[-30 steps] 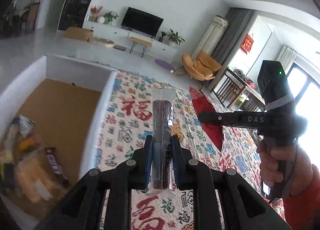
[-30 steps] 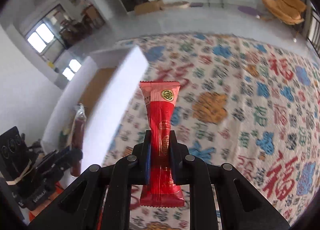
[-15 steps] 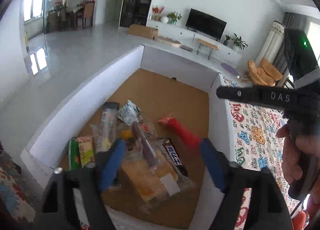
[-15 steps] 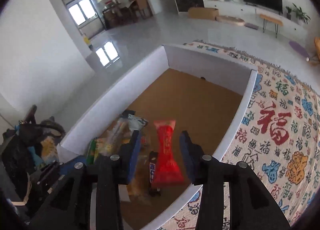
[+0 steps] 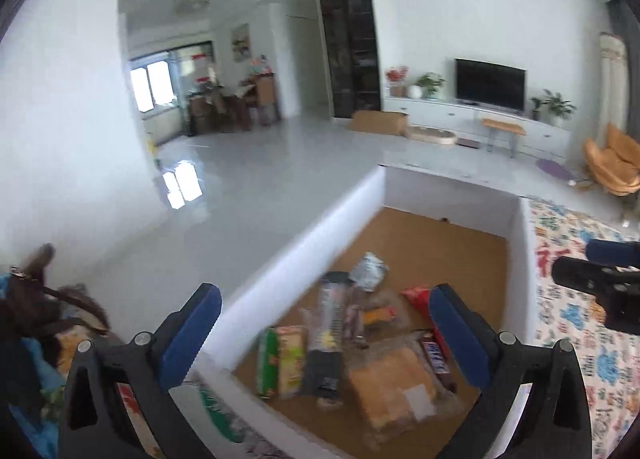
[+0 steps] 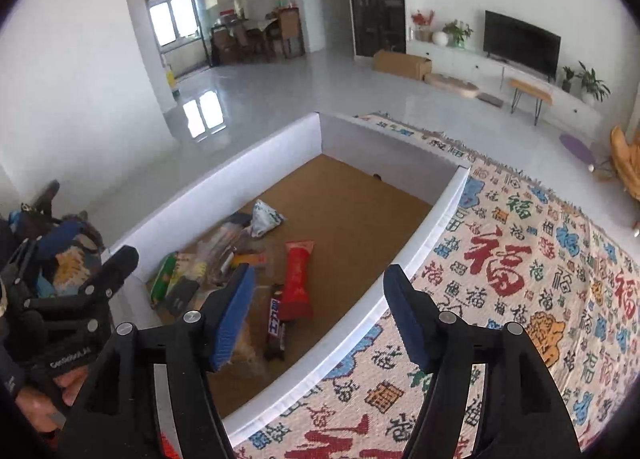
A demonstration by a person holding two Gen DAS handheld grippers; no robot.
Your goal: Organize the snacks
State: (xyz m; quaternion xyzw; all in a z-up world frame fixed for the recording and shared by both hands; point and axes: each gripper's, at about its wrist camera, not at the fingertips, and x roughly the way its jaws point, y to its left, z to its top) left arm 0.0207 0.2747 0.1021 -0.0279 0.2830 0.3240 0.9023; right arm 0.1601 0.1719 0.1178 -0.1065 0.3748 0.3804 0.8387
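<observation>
A: One white-walled box (image 6: 276,147) with a brown floor sits at the edge of the patterned cloth (image 6: 520,279) on the surface. What is in it?

B: Many wrapped snacks, piled at the near end: a red packet (image 6: 297,279), a dark chocolate bar (image 6: 276,325) just beside it, a clear dark stick snack (image 5: 354,317), a green packet (image 5: 267,363), a silver pouch (image 6: 264,217) and an orange bag (image 5: 396,383).

A: Where are the tools?

B: The left tool (image 5: 326,333) hangs over the pile, its jaws wide apart after opening, nothing between them. The right tool (image 6: 320,309) has also been opening; the red packet lies loose on the box floor, seen between its blue pads (image 6: 236,313), unheld.
</observation>
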